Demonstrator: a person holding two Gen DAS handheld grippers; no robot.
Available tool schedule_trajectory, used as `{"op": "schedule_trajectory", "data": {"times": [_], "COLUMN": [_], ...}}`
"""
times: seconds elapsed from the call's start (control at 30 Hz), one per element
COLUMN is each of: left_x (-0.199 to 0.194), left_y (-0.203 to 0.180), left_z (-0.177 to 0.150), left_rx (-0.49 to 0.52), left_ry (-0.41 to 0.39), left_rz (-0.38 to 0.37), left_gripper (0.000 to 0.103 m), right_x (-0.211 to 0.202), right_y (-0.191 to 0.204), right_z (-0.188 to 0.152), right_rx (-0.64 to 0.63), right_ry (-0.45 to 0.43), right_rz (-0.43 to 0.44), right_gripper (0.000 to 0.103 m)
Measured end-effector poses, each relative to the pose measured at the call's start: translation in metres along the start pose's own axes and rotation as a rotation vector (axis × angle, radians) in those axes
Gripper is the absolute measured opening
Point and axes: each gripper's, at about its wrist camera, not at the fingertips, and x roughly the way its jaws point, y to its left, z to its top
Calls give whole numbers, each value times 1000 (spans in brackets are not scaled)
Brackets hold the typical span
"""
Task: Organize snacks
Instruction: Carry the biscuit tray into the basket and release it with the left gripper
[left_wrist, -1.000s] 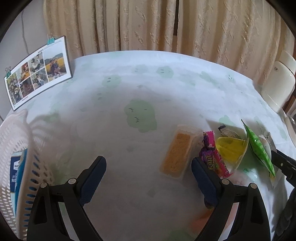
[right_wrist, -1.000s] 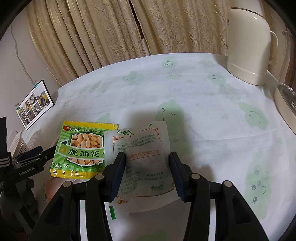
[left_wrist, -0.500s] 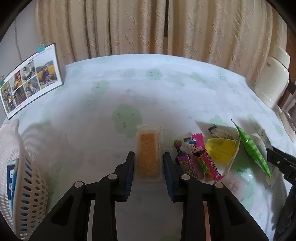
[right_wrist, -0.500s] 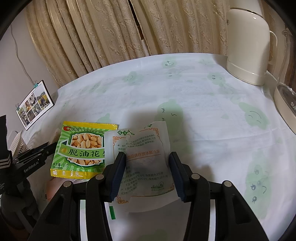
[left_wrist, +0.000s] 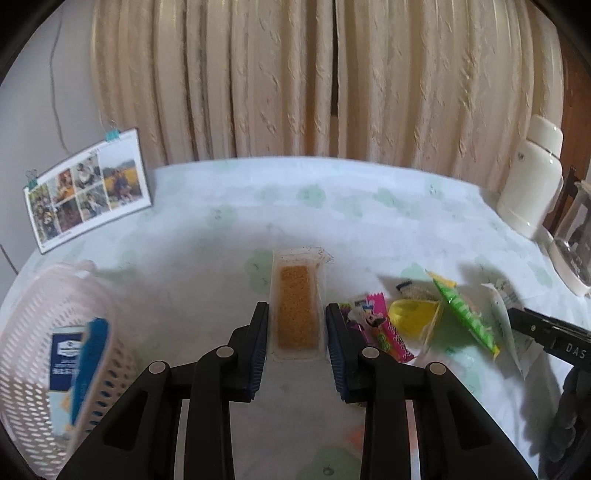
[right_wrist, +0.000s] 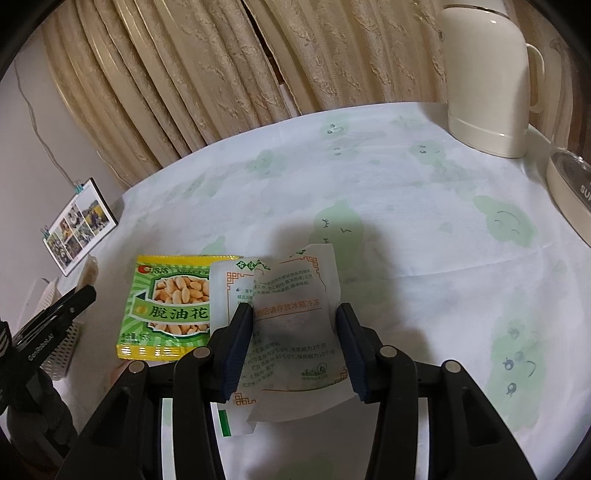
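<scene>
Blue pads of the left gripper clamp the long sides of a clear tray of golden crumb snack, which points toward twelve o'clock and appears raised off the tablecloth. At nine o'clock of that gripper sits a white perforated basket with a blue-and-white packet standing inside. At three o'clock lie a pink candy wrapper, a yellow jelly cup and a green peanut packet seen edge-on. On the right wrist view, the right gripper has its fingers closed onto the edges of a white printed pouch, whose paper buckles between them; the peanut packet overlaps its ten o'clock side, flat on the cloth. Farther off, a clipped photo card stands at ten o'clock, a cream kettle at two o'clock, and beige curtains hang behind the table.
</scene>
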Motion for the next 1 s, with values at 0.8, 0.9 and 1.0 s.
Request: {"op": "schedule_trajectory", "data": {"times": [0.8, 0.9, 1.0], "left_x": [-45, -47, -49], "left_y": [73, 88, 100], "left_z": [1, -1, -3], "left_rx": [-165, -203, -226], "left_ry": [-135, -137, -144], "left_rz": [239, 272, 316], "left_gripper": [31, 32, 32], "right_x": [2, 4, 4], "right_y": [1, 5, 8], "right_z": [-2, -3, -4], "right_rx": [18, -7, -24], "right_ry": [-1, 7, 11], "right_rz": [27, 27, 31], "right_gripper": [72, 77, 81]}}
